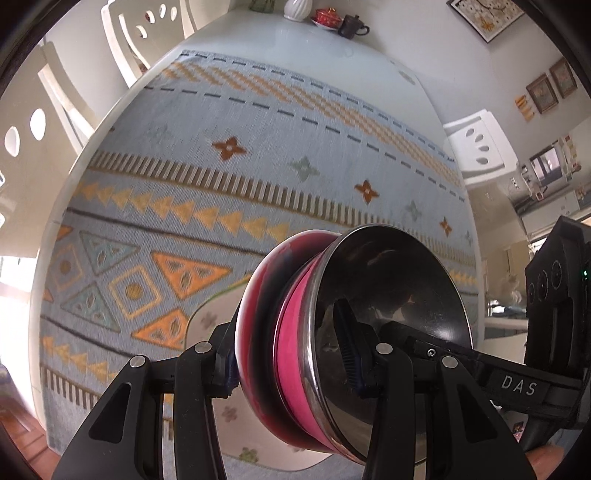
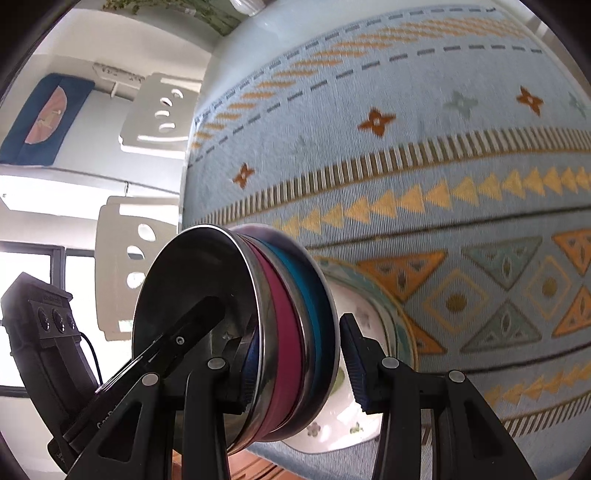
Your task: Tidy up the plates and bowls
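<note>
I'm in a home dining room: white chairs [image 1: 122,44] ring a cloth-covered counter [image 1: 258,40], framed pictures [image 1: 484,14] hang on walls, tea set [image 1: 338,20] nearby.

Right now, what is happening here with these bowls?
A person holds a stack of nested steel bowls with both grippers, one on each side of its rim. The left gripper and right gripper each pinch the rim. The stack is over a white flowered plate on the patterned tablecloth.
</note>
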Available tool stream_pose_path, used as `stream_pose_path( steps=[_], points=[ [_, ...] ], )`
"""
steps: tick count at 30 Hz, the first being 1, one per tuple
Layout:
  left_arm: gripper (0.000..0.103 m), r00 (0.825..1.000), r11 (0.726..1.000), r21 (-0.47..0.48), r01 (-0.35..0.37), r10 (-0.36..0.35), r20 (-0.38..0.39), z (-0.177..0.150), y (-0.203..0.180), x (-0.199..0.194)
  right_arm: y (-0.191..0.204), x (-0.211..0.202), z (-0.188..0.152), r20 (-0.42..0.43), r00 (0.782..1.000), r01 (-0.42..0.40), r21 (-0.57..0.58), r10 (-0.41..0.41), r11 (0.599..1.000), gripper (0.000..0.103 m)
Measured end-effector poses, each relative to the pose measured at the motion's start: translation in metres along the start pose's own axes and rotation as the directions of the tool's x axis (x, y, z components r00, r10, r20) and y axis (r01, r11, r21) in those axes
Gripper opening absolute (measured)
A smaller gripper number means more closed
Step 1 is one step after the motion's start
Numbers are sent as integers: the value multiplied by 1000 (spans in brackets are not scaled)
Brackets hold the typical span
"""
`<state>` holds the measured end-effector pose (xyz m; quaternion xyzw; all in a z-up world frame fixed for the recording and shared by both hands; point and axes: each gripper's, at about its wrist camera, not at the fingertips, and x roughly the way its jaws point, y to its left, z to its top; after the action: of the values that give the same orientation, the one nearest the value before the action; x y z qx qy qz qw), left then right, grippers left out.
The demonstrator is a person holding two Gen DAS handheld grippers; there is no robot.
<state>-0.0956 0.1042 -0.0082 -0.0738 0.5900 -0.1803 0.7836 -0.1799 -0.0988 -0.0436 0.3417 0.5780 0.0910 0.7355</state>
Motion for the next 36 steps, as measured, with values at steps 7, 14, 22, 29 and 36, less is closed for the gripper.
stream_pose_path(
  steps=[7,14,22,29,36],
  points=[
    [40,999,1000,27,-14,15,-31,-13,11,12,2,22,-23,-57,996,66,-21,-67,998,41],
    [41,999,999,35,2,0,-34,-16,15,16,8,24,-32,-11,991,129,-46,-130,991,41],
    [50,988,978,146,-149,143,49,-24,3,6,39,8,-49,206,932,336,-188,-297,923,49],
    [70,978,973,121,-196,185,98,-31,13,-6,30,10,-58,225,948,268,-188,-224,945,51],
    [87,971,971,81,-225,216,106,-38,22,-12,38,13,-68,236,945,290,-283,-227,914,53]
  ],
)
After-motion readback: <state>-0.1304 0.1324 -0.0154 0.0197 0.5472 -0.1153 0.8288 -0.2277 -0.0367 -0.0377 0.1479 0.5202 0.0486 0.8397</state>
